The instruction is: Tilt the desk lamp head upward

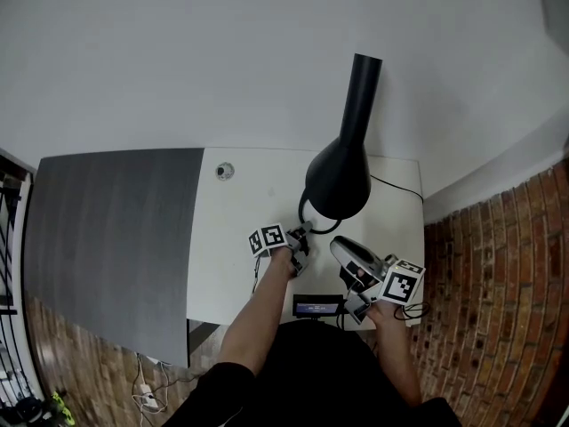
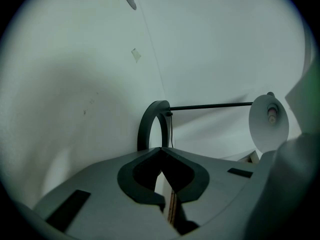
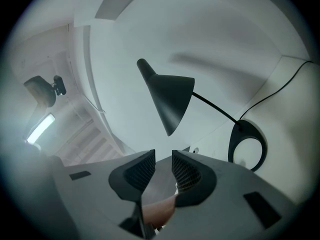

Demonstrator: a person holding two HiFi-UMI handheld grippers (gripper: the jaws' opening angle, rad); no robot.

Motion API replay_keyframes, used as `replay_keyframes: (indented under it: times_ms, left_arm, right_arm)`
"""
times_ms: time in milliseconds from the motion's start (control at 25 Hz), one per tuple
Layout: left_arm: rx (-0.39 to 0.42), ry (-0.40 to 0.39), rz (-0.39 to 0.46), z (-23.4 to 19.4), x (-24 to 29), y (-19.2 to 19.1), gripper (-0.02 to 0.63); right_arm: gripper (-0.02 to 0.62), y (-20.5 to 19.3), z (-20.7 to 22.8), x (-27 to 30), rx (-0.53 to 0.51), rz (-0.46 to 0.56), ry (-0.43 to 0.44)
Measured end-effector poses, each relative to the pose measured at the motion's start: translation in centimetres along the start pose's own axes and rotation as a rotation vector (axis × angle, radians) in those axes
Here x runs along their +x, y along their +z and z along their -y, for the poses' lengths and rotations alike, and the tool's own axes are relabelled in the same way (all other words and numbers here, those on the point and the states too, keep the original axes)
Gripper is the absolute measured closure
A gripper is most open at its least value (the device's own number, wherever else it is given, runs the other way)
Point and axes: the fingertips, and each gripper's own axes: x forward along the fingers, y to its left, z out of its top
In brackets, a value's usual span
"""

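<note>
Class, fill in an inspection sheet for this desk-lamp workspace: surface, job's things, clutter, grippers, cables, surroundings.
Surface: white desk, with a grey panel on its left.
Job's things: black desk lamp, cone head above its ring base.
Clutter: small round cap; dark box at the near edge.
Grippers: left gripper shut, empty; right gripper slightly open, empty.
Cables: lamp cord on the desk.
Surroundings: white wall; brick floor.

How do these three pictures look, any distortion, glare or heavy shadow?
Head view: fisheye bows the desk edges. Left gripper view: dark round vignette, soft shadow beside the lamp base. Right gripper view: glare from a ceiling light; lamp head is sharp.
</note>
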Motion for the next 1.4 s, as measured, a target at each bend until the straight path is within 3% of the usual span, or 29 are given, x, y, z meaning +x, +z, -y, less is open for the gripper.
replay_keyframes:
  times_ms: [440,800,1080,1400]
  left_arm:
    - [0.036,0.021,0.021,0.2,0.0,0.1,0.596]
    - [0.036,0.024,0.020,0.0,0.0,0.0,0.597]
    - [0.036,0.024,0.020,0.1,0.1,0.0,0.597]
    - [0.040,0.026,0.023,0.0,0.0,-0.1,0.597]
  right_arm:
    - [0.508,0.7,0.3,0.7,0.004,0.007,0.029]
    - [0.508,1.2,1.8,2.2,-0.077,0.016,-0.002]
    - [0.508,3.6,0.8,3.0,-0.087,0.100,0.073]
    - [0.508,4.0,0.2,2.8,0.005,0.118,0.150]
